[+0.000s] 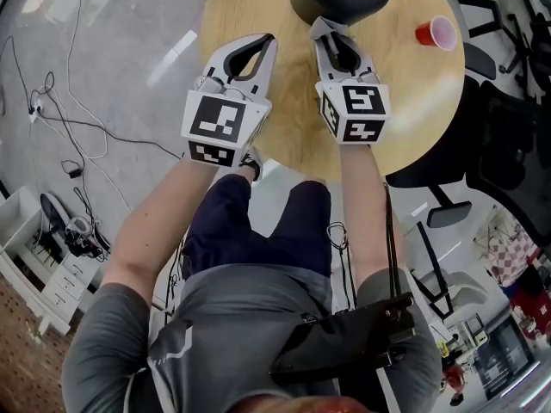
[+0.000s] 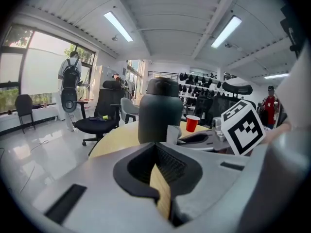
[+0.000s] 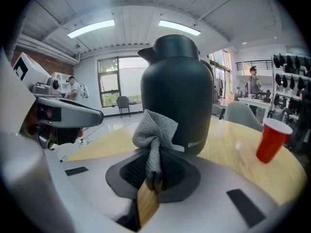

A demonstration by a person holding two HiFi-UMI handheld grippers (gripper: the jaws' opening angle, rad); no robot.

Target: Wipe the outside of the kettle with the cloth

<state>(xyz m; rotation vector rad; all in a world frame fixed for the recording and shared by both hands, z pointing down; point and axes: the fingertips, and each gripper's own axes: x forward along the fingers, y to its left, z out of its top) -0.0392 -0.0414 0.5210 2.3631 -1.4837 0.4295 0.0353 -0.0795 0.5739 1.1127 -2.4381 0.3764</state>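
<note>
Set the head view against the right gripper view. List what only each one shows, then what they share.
Head view only: the person's shorts and the cube on the right tongs.
Right gripper view only: the kettle's full side and spout, the ceiling lights, and a clear look at the cloth clamped between the right tongs' shut jaws.
Both: the kettle, the red cup, the table and the left tongs.
</note>
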